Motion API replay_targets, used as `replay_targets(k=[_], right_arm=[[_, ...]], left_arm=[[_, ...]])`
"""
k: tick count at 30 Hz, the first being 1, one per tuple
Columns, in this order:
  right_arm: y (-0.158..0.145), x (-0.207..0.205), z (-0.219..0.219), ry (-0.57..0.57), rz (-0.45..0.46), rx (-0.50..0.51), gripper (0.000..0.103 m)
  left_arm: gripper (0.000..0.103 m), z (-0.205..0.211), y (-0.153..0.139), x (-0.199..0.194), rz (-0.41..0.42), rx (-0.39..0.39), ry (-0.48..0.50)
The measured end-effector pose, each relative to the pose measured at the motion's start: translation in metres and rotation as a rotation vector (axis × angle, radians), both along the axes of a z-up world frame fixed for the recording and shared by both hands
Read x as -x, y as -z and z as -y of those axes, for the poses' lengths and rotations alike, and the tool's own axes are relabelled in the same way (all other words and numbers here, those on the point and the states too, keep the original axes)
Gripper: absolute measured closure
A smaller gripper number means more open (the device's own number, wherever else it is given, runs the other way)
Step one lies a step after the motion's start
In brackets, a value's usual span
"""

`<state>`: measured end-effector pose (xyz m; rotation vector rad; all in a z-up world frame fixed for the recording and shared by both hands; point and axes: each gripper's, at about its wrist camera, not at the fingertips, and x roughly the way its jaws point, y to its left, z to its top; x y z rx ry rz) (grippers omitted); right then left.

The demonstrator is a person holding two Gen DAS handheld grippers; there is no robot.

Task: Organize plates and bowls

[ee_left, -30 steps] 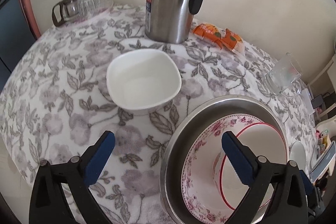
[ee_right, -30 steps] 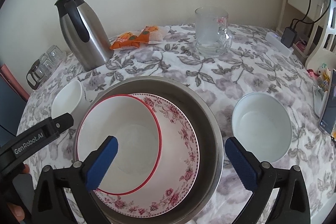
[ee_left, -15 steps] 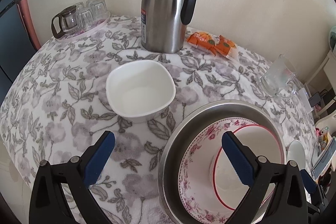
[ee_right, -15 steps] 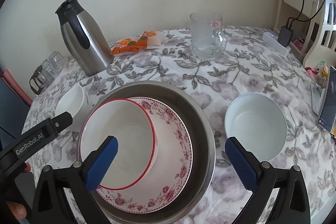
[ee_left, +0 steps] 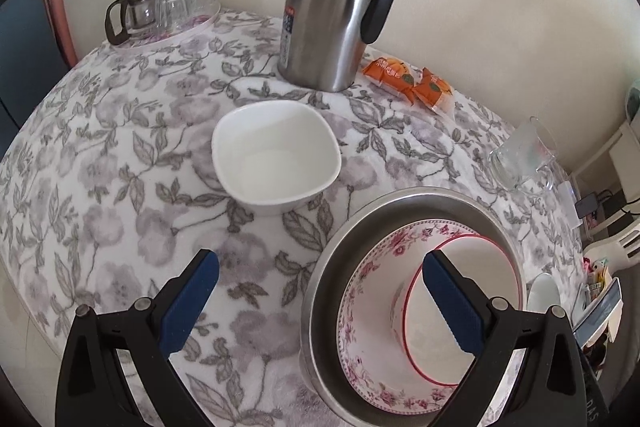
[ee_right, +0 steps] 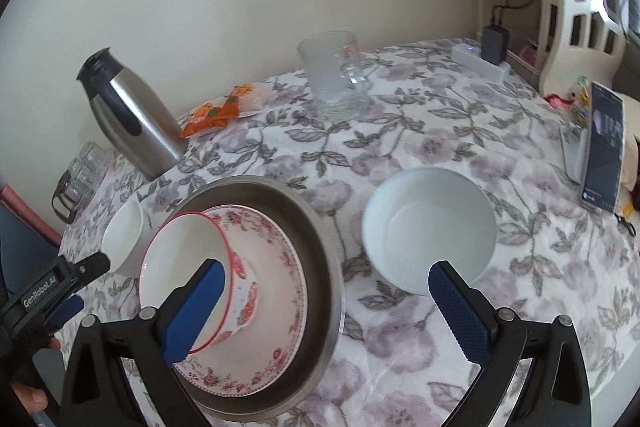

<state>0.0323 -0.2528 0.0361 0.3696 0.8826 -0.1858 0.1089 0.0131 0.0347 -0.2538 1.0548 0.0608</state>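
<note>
Both grippers are spread wide with nothing between the pads. The left gripper [ee_left: 320, 301] hangs over the flowery tablecloth [ee_left: 100, 163], and the squarish white bowl [ee_left: 276, 155] sits just ahead of it, a bit left of centre between its fingers. Under its right finger is the steel basin [ee_left: 360, 219] with the pink floral plate [ee_left: 360, 307] inside, and the red-rimmed bowl [ee_left: 472, 291] tilted on that plate.

The right gripper [ee_right: 326, 307] is also gaping. Its left finger is over the red-rimmed bowl [ee_right: 180, 259], which leans in the floral plate [ee_right: 280, 267] in the steel basin [ee_right: 320, 247]. The round white bowl [ee_right: 430, 227] sits on the cloth just ahead of its right finger, close beside the basin but I can't tell if they touch. The squarish bowl [ee_right: 122, 239] is off to its far left, next to the other gripper.

Further ahead: steel thermos [ee_left: 340, 7], orange snack packs [ee_left: 408, 79], glass mug [ee_right: 334, 75]
</note>
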Motion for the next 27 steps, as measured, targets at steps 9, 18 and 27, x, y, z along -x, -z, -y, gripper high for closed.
replay_targets(k=[9, 18, 27], right_arm=[[0.015, 0.016, 0.02, 0.078, -0.005, -0.077, 0.0], [0.042, 0.017, 0.013, 0.058, -0.068, -0.197, 0.04], [0.065, 0.009, 0.011, 0.042, -0.099, -0.276, 0.086]], left_arm=[[0.001, -0.001, 0.013, 0.004, -0.06, 0.024, 0.001], [0.001, -0.013, 0.021, 0.003, -0.096, 0.055, -0.041], [0.002, -0.02, 0.042, -0.005, -0.158, 0.072, -0.063]])
